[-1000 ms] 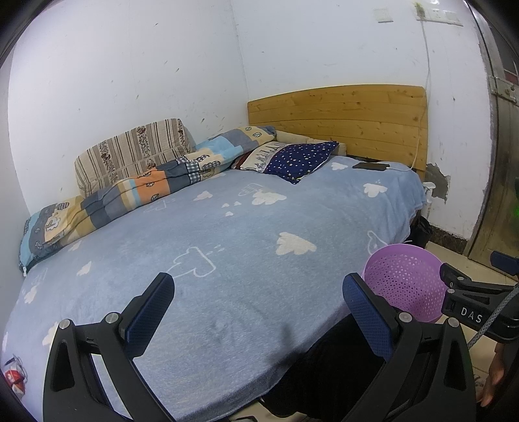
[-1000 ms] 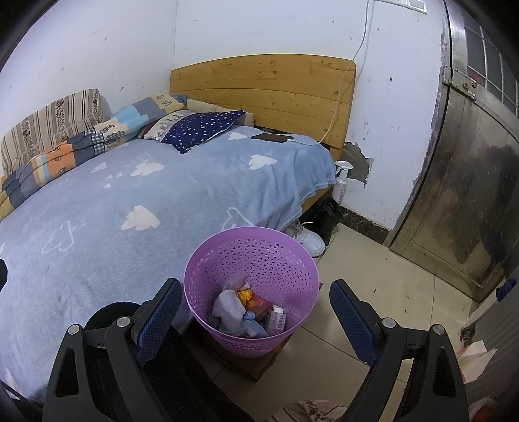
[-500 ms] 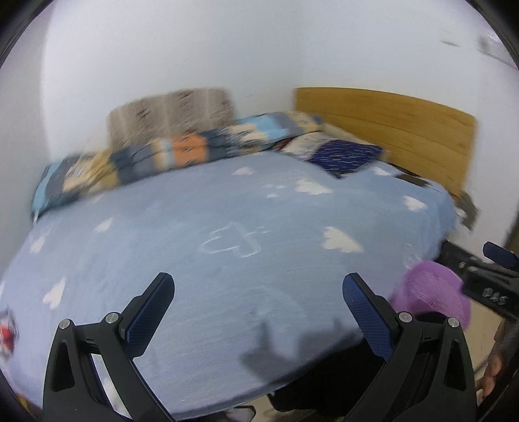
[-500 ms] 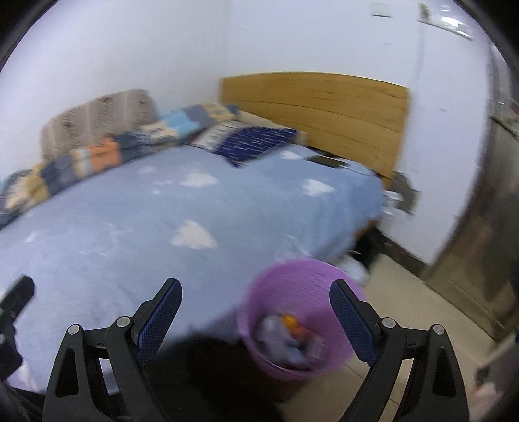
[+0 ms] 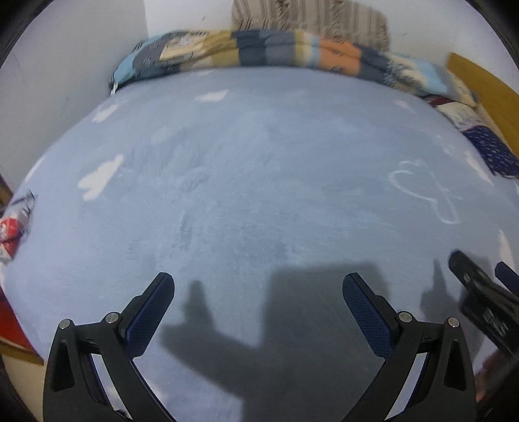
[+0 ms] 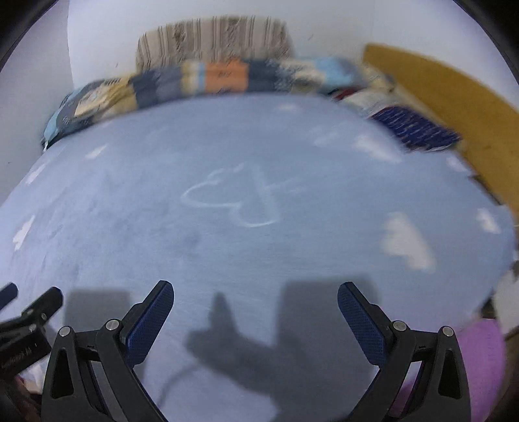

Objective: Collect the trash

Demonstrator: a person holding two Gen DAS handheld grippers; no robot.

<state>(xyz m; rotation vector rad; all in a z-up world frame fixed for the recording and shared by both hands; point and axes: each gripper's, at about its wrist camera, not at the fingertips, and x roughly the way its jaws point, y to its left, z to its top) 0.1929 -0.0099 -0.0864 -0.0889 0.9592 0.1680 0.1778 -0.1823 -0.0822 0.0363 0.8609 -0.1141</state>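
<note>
A red and white crumpled wrapper lies at the far left edge of the blue cloud-print bed. My left gripper is open and empty, above the bed's near part, well right of the wrapper. My right gripper is open and empty over the bed. The purple trash basket shows blurred at the lower right of the right wrist view, beside the bed. The right gripper's body shows at the right edge of the left wrist view.
A folded patchwork quilt and a striped cushion lie along the far wall. A dark blue starred pillow and the wooden headboard are at the right. The left gripper's body is at the lower left of the right wrist view.
Both grippers swung left from the basket and floor and now look down on the bed. The basket slid to the right edge. The wrapper came into view at the left.
</note>
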